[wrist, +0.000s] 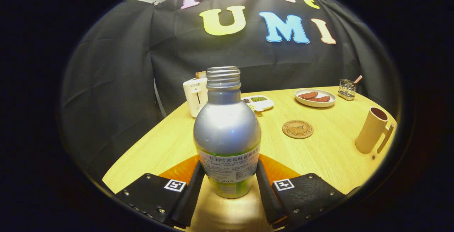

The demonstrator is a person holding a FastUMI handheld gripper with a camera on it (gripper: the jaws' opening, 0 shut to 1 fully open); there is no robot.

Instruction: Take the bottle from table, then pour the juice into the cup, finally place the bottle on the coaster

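Note:
A silver bottle (227, 125) with a green-and-white label and an uncapped threaded neck stands upright between my fingers. My gripper (230, 171) is shut on it, one finger pressed against each side of the label. I cannot tell whether its base rests on the wooden table (330, 154) or hangs just above it. A round cork coaster (298, 129) lies on the table beyond the bottle, to the right. A tall beige cup (370, 130) with a handle stands further right, near the table's edge.
A white toaster (195, 96) stands behind the bottle on the left, with a small divided white tray (258, 101) beside it. At the back right are a white plate (315, 98) of reddish food and a wire holder (346, 89).

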